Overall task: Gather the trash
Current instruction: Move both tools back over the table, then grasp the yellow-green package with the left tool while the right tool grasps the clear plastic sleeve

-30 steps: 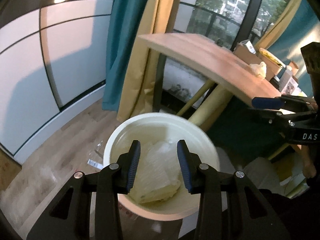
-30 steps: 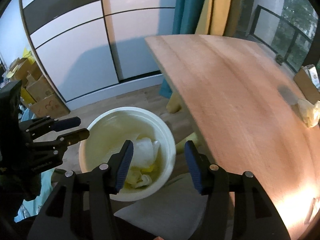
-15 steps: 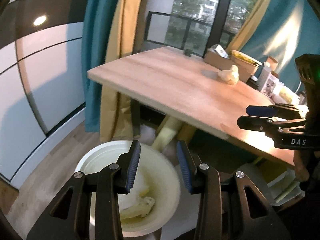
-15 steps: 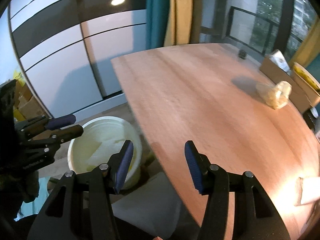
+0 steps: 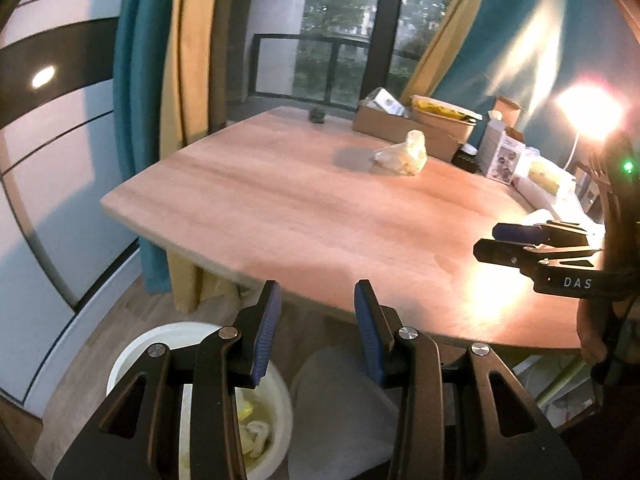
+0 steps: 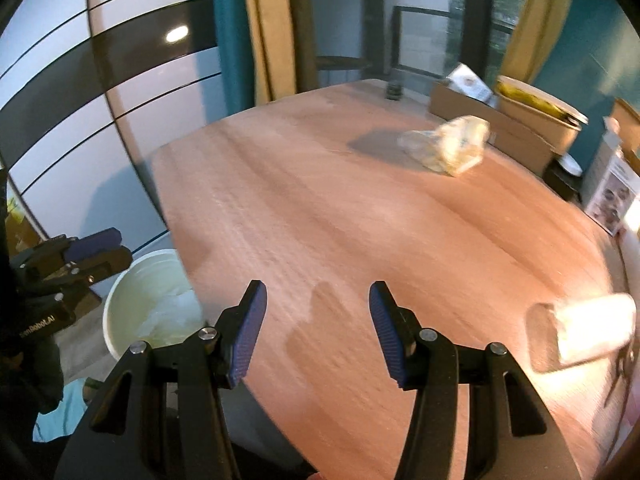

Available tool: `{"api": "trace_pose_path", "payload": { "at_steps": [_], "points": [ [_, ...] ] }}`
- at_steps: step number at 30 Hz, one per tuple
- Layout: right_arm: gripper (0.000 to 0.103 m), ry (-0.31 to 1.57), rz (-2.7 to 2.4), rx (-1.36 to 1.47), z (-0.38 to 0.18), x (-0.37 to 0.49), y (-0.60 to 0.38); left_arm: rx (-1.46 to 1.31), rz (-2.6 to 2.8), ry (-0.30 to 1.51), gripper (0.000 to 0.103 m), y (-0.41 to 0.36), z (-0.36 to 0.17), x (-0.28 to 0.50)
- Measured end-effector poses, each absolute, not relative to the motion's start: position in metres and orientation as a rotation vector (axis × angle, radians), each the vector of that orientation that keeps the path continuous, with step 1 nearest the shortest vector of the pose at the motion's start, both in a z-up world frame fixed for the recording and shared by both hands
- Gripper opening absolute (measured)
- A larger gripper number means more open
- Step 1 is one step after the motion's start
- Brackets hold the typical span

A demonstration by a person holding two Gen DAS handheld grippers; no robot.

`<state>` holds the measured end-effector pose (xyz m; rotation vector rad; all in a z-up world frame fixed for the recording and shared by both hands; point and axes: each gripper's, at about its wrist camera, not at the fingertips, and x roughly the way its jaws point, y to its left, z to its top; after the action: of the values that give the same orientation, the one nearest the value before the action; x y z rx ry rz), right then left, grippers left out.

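A crumpled pale plastic bag (image 5: 400,154) lies on the far side of the wooden table (image 5: 304,216); it also shows in the right wrist view (image 6: 446,144). A white bin (image 5: 276,396) with crumpled trash inside stands on the floor below the table's near left edge, and shows in the right wrist view (image 6: 124,304). My left gripper (image 5: 316,324) is open and empty above the bin and the table's near edge. My right gripper (image 6: 316,328) is open and empty over the table's near part. A white roll (image 6: 596,328) lies at the right.
Cardboard boxes (image 5: 408,124) and small cartons (image 5: 500,148) line the table's far right edge. A bright lamp (image 5: 588,110) glares at the right. Teal and yellow curtains (image 5: 160,80) hang left of the window. A grey seat (image 5: 340,412) is below the table.
Both grippers have risen from over the bin and swung toward the table top. The bin has dropped to the lower left in both views; the plastic bag has come into fuller view.
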<state>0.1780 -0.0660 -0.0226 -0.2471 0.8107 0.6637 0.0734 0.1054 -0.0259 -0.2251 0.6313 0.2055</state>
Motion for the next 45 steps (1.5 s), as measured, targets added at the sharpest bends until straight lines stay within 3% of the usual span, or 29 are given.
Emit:
{"api": "trace_pose_path", "payload": {
  "at_steps": [26, 39, 41, 43, 45],
  "points": [
    [0.053, 0.818, 0.420, -0.077, -0.025, 0.222, -0.209, -0.113, 0.052, 0.582, 0.041, 0.019, 0.018, 0.166],
    [0.053, 0.869, 0.247, 0.019, -0.032, 0.246, -0.281, -0.100, -0.049, 0.613, 0.041, -0.006, 0.014, 0.227],
    [0.056, 0.883, 0.223, 0.038, -0.036, 0.251, -0.287, -0.101, -0.060, 0.615, 0.041, -0.007, 0.012, 0.233],
    [0.065, 0.894, 0.211, 0.058, -0.039, 0.256, -0.290, -0.106, -0.072, 0.614, 0.041, -0.007, 0.010, 0.238],
    [0.066, 0.904, 0.202, 0.088, -0.044, 0.265, -0.291, -0.114, -0.099, 0.613, 0.041, -0.007, 0.009, 0.245]
  ]
}}
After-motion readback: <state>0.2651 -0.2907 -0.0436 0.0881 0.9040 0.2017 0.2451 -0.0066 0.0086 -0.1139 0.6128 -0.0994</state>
